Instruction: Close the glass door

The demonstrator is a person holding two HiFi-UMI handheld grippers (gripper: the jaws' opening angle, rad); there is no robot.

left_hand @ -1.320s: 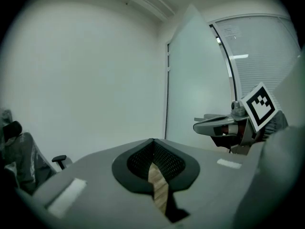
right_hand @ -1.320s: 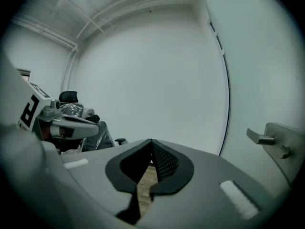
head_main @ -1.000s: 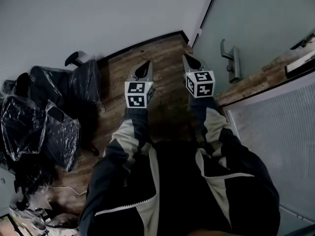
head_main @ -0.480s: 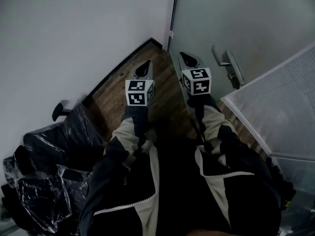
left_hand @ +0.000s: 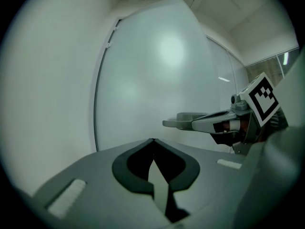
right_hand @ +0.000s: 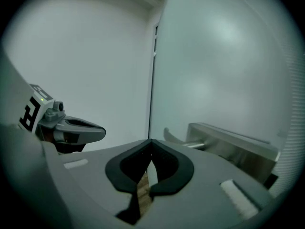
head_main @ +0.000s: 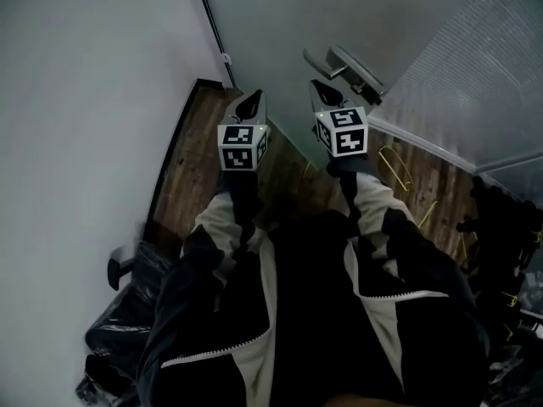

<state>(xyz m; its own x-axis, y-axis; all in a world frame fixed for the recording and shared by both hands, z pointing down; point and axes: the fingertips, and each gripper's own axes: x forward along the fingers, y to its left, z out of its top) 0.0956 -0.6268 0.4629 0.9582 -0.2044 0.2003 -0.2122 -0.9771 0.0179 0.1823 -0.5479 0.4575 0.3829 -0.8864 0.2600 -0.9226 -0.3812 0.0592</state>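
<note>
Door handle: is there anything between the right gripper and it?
Nothing visible. The right gripper, jaws together and empty, points at the glass door. The door handle lies just ahead and to the right of its tip, with only air between them.

Dim, cool light; fisheye-warped, vignetted edges.

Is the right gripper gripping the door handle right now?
No, the right gripper has its jaws shut tip to tip on nothing, and the door handle lies apart, ahead to its right.

Pale glass door (head_main: 280, 24), left tongs (head_main: 251, 105), right tongs (head_main: 326, 95) near door handle (head_main: 349, 66)
</note>
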